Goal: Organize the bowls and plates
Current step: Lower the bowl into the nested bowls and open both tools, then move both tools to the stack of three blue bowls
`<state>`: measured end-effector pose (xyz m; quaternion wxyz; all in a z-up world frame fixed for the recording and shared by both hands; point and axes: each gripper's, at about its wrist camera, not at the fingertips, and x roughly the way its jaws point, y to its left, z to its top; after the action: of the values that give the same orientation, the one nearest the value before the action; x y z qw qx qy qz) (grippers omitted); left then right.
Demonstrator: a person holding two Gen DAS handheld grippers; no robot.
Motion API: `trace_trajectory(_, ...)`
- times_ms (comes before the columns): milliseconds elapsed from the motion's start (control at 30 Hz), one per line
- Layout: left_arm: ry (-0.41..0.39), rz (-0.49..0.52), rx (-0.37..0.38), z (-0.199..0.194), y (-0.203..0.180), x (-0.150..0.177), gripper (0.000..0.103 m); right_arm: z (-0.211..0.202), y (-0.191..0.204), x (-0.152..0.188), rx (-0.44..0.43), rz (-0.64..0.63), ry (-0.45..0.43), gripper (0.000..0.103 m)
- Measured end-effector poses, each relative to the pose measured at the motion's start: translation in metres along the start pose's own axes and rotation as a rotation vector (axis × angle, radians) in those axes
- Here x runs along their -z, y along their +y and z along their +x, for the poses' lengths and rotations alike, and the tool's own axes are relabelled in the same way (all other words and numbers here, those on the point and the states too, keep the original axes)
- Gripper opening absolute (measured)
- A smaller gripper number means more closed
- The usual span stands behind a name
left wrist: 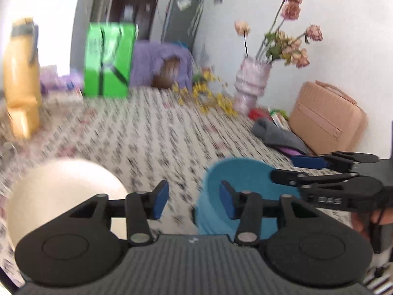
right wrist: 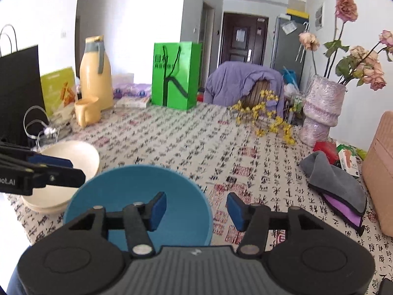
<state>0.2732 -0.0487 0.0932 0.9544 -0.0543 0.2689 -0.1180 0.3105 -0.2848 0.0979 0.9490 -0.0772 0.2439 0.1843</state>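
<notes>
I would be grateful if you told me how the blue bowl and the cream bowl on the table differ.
The blue bowl is a single bowl, while the cream bowl seems to top a small stack. The blue bowl sits nearer the right gripper, the cream bowl farther left, near the left gripper. Both stand upright, look empty and are gripped by nothing.

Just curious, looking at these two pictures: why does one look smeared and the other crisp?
Left wrist view: motion blur smears the tablecloth print and green bag. Right wrist view: sharp, the blue bowl and cloth lettering crisp; bright wall at left washed out. Both: fisheye bending, dark corners.
</notes>
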Motion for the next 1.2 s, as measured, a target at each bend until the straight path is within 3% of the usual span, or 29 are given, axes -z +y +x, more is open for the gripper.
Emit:
trace_trajectory(133,-0.154,0.047,-0.073,-0.021,-0.001,0.012,0.076,-0.01,-0.002,0.012,0.038,0.008,-0.085,0.063)
trace_trajectory(200,-0.204,0.082,-0.094,-0.03,-0.004,0.02,0.082,-0.021,0.001,0.019,0.052,0.007,-0.127,0.066)
trace_trajectory(300,-0.225,0.094,-0.105,-0.04,-0.006,0.036,0.09,-0.04,0.007,0.031,0.055,0.012,-0.208,0.082)
trace_trajectory(400,-0.24,0.063,-0.099,-0.05,-0.005,0.052,0.096,-0.06,0.021,0.047,0.059,-0.022,-0.271,0.085)
trace_trajectory(533,-0.275,0.065,-0.103,-0.07,-0.008,0.076,0.1,-0.08,0.045,0.076,0.087,-0.068,-0.33,0.087)
trace_trajectory(833,-0.303,0.078,-0.096,-0.108,-0.017,0.134,0.103,-0.11,0.078,0.144,0.048,-0.044,-0.306,0.087)
trace_trajectory(1200,-0.309,0.041,-0.133,-0.133,-0.014,0.159,0.103,-0.144,0.093,0.177,0.031,0.028,-0.339,0.087)
